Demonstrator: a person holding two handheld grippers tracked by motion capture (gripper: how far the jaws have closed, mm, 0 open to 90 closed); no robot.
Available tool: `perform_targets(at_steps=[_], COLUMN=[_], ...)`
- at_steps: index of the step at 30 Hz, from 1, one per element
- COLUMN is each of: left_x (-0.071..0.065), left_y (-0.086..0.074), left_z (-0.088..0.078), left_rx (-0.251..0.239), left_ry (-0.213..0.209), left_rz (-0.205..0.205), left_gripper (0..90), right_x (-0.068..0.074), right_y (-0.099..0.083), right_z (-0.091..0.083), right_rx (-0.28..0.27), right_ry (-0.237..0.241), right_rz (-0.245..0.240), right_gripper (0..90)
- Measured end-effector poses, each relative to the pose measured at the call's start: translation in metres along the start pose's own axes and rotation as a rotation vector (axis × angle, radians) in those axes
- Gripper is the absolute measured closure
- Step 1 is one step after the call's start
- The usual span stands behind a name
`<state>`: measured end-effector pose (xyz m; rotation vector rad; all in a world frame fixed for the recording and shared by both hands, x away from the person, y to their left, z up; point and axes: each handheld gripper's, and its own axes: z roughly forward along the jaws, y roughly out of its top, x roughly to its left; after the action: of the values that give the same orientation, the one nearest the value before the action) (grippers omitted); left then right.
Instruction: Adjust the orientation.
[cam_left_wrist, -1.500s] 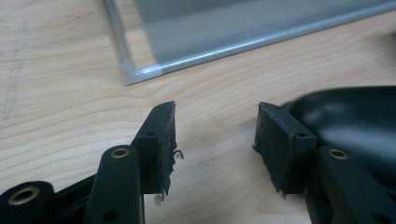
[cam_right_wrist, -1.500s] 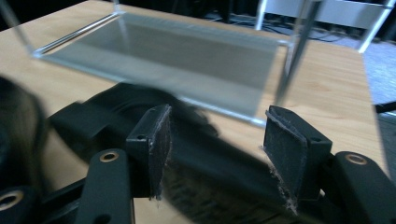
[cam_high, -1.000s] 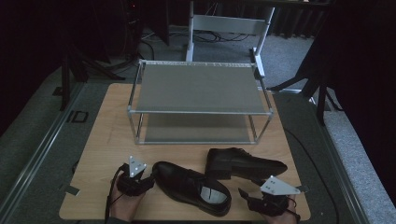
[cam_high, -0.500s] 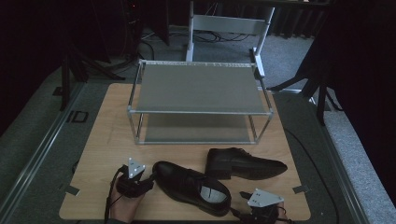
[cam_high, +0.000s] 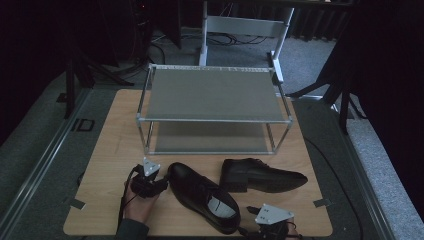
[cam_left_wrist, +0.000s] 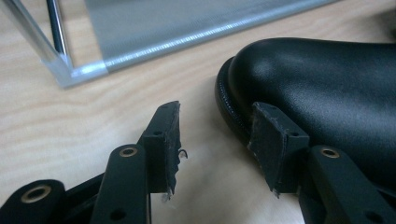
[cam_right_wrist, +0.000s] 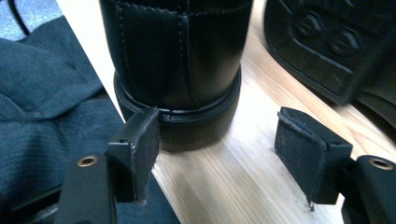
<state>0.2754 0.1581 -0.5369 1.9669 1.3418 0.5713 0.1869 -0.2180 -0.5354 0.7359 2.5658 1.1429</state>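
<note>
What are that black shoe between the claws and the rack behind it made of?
The shoe looks like smooth polished leather: it has a soft sheen and stitched seams. The rack seems to be a silvery metal frame with matte grey shelves, possibly fine mesh.

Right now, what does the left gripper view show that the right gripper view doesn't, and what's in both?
Left gripper view alone: the rounded toe of the near shoe, with one pad of the left gripper against its sole edge, plus the metal rack corner.
Right gripper view alone: that shoe's heel ahead of the right gripper, the second shoe tipped so its sole shows, and dark fabric past the table's edge.
Shared: the near shoe, the wooden table, and open jaws gripping nothing.
</note>
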Motion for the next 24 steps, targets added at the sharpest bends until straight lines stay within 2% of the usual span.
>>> perform_targets(at_steps=[5,11,12,14,18,24], left_x=[0.006,0.005,0.003,0.001,-0.003,-0.007], left_y=[0.012,0.017,0.017,0.015,0.011,0.005], left_z=[0.012,0.022,0.022,0.022,0.018,0.009], left_rx=[0.004,0.015,0.017,0.019,0.028,0.017], left_ry=[0.012,-0.025,-0.025,-0.032,-0.051,-0.094], left_rz=[-0.01,-0.013,-0.012,-0.015,0.006,-0.005], left_gripper=[53.6,51.9,51.2,50.5,49.2,48.7], right_x=[0.009,0.02,0.025,0.029,0.033,0.038], right_y=[0.008,0.02,0.026,0.03,0.034,0.042], right_z=[0.01,0.025,0.03,0.036,0.04,0.048], right_rx=[-0.011,-0.02,-0.019,-0.015,-0.018,-0.028], right_ry=[0.018,0.034,0.03,0.028,0.03,0.044], right_rz=[-0.029,-0.061,-0.086,-0.105,-0.103,-0.112], right_gripper=[30.5,31.2,31.5,31.7,32.7,34.0])
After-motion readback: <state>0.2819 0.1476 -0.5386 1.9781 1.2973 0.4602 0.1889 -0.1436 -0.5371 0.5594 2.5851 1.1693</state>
